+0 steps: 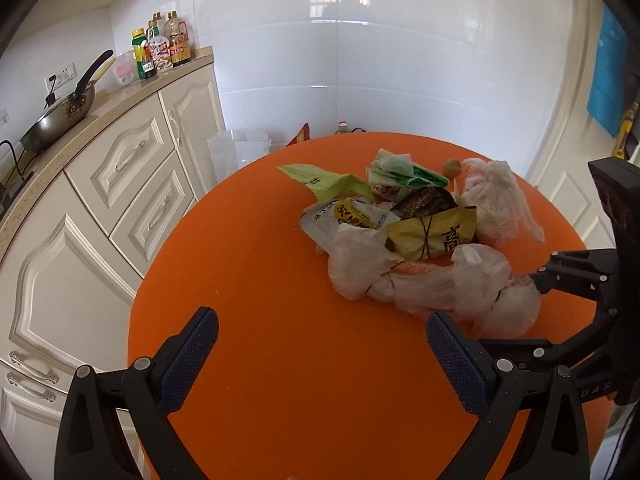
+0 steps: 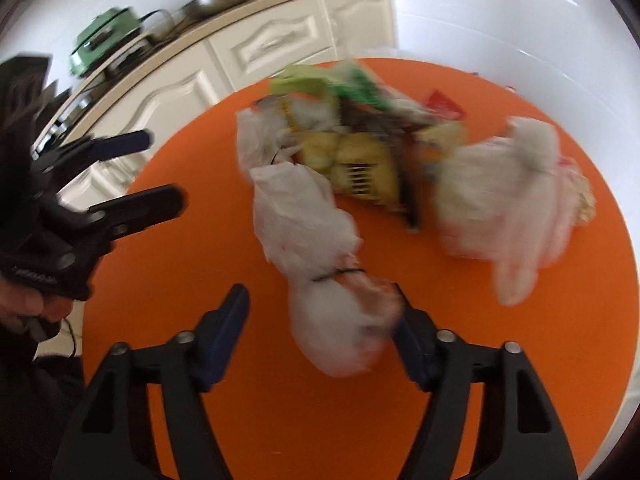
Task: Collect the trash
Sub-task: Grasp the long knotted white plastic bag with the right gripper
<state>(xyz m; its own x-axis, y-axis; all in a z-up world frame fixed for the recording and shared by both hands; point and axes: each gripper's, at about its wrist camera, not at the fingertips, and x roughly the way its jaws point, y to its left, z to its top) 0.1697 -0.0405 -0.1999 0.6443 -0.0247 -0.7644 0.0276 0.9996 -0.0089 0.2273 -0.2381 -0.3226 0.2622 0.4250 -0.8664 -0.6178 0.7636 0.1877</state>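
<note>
right gripper [image 2: 320,334] tilted down, straddling white bag [image 2: 332,320].

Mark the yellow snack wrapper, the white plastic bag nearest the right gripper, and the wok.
yellow snack wrapper [image 1: 434,234], left wrist view, middle of its printed face
white plastic bag [image 2: 340,336], right wrist view, bulging lower end between the gripper fingers
wok [image 1: 60,118], left wrist view, side of the bowl

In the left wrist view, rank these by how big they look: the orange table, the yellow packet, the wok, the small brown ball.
1. orange table
2. yellow packet and wok: these look alike; the wok sits farther off, so I leave them unranked.
3. small brown ball
</note>
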